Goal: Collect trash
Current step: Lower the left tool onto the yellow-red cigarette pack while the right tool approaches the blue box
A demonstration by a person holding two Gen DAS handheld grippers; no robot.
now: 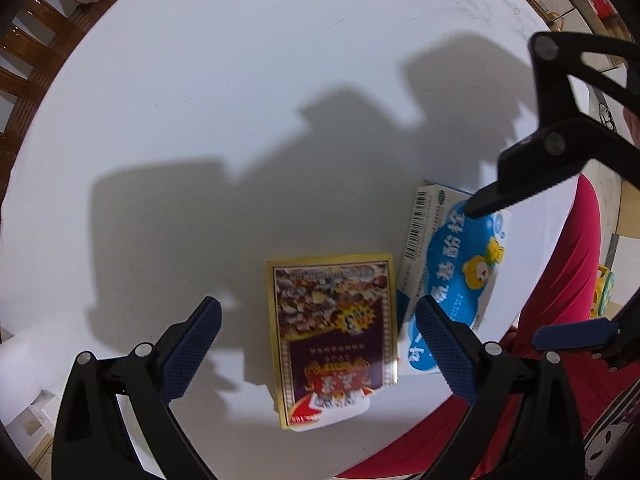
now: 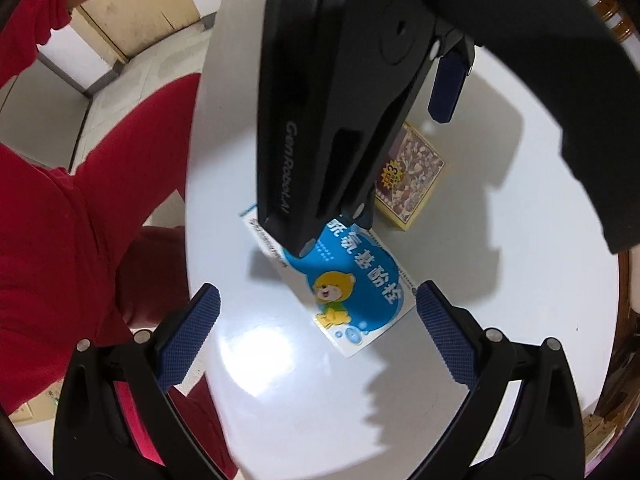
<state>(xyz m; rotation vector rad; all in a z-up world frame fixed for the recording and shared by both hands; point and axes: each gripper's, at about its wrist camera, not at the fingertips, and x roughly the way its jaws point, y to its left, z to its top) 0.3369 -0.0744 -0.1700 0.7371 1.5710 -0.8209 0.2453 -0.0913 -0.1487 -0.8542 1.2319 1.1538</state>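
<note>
Both tools are over the white table [image 1: 200, 80], each spread wide and gripping nothing. My left gripper [image 1: 318, 332] straddles the gold-edged card pack [image 1: 332, 332], which lies flat near the table's edge. My right gripper [image 2: 318, 320] brackets the blue-and-white medicine box [image 2: 344, 292] just beside it. I'd say I'm at the pickup step: next each needs to drop lower and close squarely on its flat piece.

Round white table [image 1: 200, 80] with 2 flat boxes: gold-bordered box [image 1: 334, 336], blue-and-white box [image 1: 452, 264]
</note>
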